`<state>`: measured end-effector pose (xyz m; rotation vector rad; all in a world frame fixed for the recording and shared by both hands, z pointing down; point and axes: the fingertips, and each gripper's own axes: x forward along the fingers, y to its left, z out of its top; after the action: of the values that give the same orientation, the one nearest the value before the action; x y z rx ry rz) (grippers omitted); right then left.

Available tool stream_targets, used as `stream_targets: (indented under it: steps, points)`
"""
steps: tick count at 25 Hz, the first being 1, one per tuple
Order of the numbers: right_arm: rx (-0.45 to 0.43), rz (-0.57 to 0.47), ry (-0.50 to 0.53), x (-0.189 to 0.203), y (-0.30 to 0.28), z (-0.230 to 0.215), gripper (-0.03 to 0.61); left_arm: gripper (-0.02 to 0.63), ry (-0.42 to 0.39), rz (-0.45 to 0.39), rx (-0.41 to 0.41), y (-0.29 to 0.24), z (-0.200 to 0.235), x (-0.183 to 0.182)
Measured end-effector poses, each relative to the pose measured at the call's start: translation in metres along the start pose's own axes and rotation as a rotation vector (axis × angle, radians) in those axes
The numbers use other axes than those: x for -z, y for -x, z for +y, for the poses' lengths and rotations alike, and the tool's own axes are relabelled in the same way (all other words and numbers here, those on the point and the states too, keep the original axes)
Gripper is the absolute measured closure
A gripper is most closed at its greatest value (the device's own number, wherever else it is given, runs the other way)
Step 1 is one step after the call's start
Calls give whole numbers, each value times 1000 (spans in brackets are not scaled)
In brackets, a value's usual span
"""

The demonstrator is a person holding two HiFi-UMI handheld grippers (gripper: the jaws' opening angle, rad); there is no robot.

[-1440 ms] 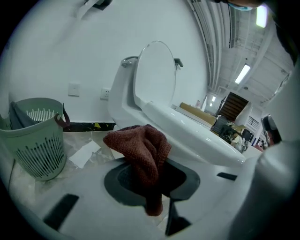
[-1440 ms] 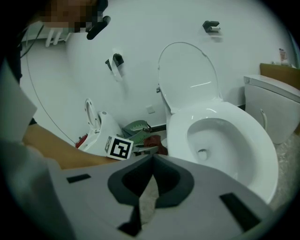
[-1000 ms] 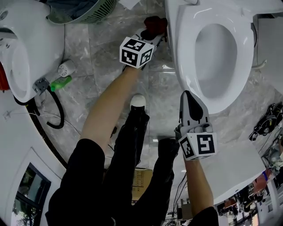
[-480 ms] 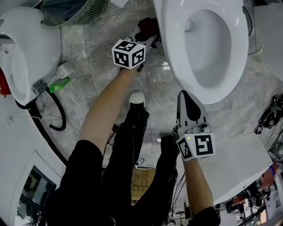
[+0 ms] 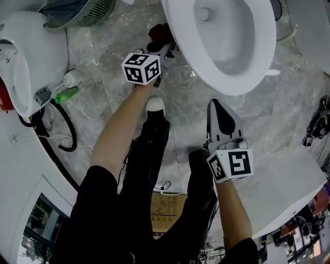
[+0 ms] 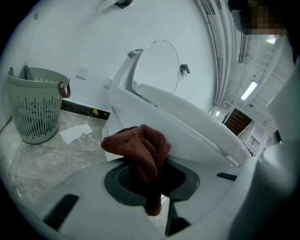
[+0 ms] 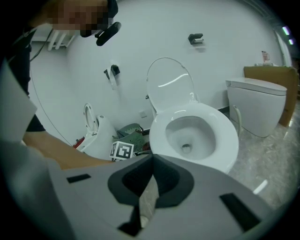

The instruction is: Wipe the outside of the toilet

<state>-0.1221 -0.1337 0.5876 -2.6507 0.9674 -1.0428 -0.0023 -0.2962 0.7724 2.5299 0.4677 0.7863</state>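
The white toilet (image 5: 221,41) stands at the top of the head view, seat down and lid up. My left gripper (image 5: 163,45) is shut on a dark red cloth (image 5: 159,33), which sits against the outer left side of the bowl, low down. In the left gripper view the cloth (image 6: 140,150) bunches between the jaws, right under the toilet's rim (image 6: 187,119). My right gripper (image 5: 215,104) hangs in front of the bowl, apart from it, shut with nothing in it. The right gripper view shows the toilet (image 7: 194,131) ahead of the closed jaws.
A grey slatted basket (image 5: 82,13) and a white fixture (image 5: 26,56) stand at the left, with a black hose (image 5: 62,129) and a green item (image 5: 67,94) on the marble floor. A second toilet (image 7: 258,105) is at the right. The person's shoe (image 5: 155,105) is below the left gripper.
The toilet now sits higher in the head view. My left gripper and the cloth have shifted left and slightly down along the bowl's outer side. The right gripper has barely moved.
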Motion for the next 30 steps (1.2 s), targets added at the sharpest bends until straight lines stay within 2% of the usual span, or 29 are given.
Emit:
stream_targets:
  steps: [20, 24, 28, 30]
  points:
    - [29, -27, -16, 45, 142, -60, 575, 541, 92, -8, -88, 32, -124, 95]
    - [45, -40, -24, 49, 165, -74, 575, 541, 79, 33, -56, 29, -156, 117]
    - [52, -55, -26, 50, 185, -90, 575, 540, 45, 102, 11, 16, -205, 146]
    - [55, -62, -25, 49, 197, -98, 575, 540, 42, 111, 32, 7, -228, 154]
